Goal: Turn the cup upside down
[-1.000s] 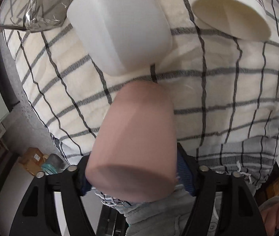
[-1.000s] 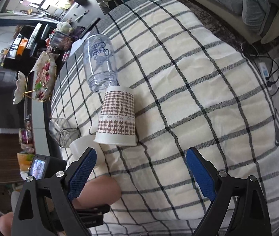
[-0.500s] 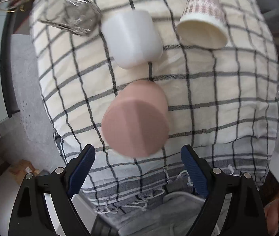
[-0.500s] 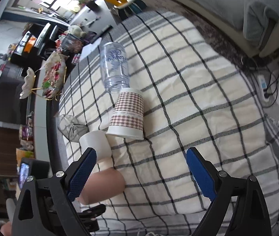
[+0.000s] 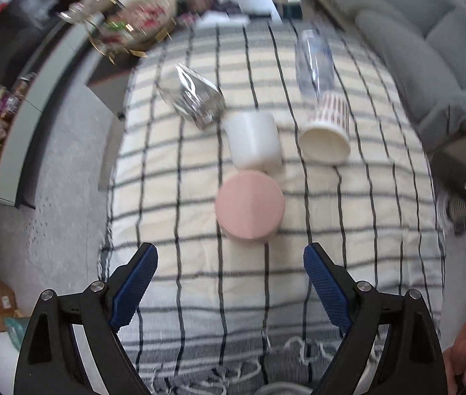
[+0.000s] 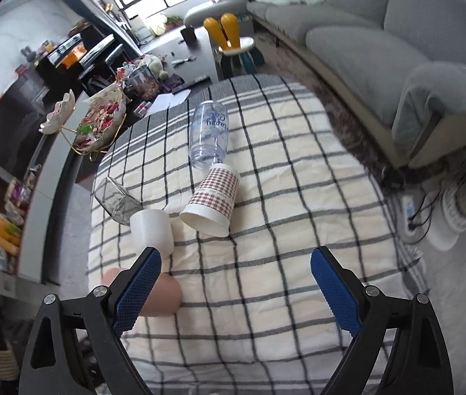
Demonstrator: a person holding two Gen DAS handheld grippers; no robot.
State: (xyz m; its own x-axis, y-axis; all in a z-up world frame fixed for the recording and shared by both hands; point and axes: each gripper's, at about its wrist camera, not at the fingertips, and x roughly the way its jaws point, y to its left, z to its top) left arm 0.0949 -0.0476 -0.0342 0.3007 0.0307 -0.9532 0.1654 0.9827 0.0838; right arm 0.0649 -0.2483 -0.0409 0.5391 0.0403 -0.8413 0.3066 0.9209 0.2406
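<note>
The pink cup point(image 5: 250, 204) is sitting bottom-up on the surface point(image 5: 364, 230), near its front edge and just beside the white cup point(image 5: 253, 141). If I am bumping it now, it could be tipping over or rolling off that edge. My left tongs point(image 5: 229, 273) are wide apart, holding nothing. My right tongs point(image 6: 234, 283) are wide apart too, touching nothing.

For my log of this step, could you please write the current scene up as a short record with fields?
surface: checked cloth
pink cup: upside down, base up, free of both claws
white cup: upside down beside the pink one
houndstooth paper cup: mouth down
clear bottle: behind the paper cup
glass: on its side
left claw: open
right claw: open
</note>
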